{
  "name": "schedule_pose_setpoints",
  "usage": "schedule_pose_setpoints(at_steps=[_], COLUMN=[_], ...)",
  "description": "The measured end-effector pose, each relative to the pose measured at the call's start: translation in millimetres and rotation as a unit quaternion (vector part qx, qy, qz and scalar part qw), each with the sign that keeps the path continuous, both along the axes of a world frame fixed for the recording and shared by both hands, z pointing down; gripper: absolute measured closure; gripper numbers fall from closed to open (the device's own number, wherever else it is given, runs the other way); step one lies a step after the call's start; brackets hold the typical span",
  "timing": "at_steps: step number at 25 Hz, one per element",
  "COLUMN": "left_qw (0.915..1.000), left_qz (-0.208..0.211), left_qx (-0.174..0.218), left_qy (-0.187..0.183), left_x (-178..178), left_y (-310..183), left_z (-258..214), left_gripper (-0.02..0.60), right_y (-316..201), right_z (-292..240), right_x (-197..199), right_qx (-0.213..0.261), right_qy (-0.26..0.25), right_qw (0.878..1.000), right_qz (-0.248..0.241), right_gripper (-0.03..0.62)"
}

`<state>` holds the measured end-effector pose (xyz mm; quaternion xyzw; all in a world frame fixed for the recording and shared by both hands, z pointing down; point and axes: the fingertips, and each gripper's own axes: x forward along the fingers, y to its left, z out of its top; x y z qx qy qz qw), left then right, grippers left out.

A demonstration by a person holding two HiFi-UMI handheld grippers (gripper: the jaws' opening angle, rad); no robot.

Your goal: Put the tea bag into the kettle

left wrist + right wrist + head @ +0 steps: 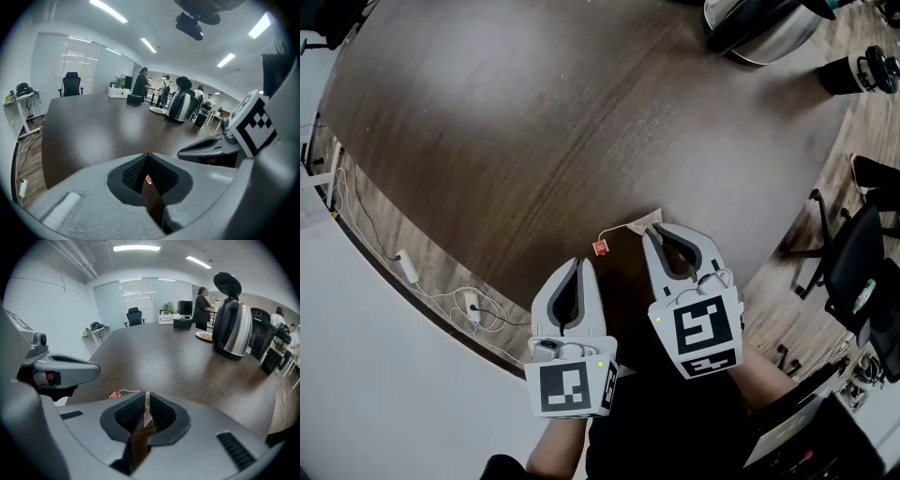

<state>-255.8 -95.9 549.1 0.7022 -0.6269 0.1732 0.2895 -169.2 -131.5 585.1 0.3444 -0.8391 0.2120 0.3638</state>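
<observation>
Left gripper [578,267]: jaws together, empty; red tag [600,247]: on the table [534,122]; tea bag [644,220]: pinched in the closed right gripper [656,230]; kettle [766,36]: lid up, well apart, so carry and drop are judged outstanding.

Head camera looked steeply down on the dark table [534,122], with left gripper [579,264] and right gripper [659,228] close at the frame's lower edge. Left gripper view sat low behind its jaws, facing across the tabletop toward the distant kettle [180,105]. Right gripper view faced likewise (kettle nearer). All three shared table and kettle.
</observation>
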Motion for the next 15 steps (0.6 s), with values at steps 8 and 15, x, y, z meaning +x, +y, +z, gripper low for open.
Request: schedule_pose_setpoints(at_steps=[8,15], left_qw=[1.0,0.9998], left_qz=[0.001,0.009], left_qx=[0.002,0.015], left_qy=[0.002,0.003], left_x=[4,8], left_y=[0,-1], left_z=[-1,-13], left_gripper=[0.577,0.577], right_y=[0,0], right_z=[-1,-13], right_x=[5,7], right_qx=[0.002,0.012], right_qy=[0.002,0.001], right_qw=[1.0,1.0], right_qz=[0.004,0.013], right_gripper=[0.577,0.58])
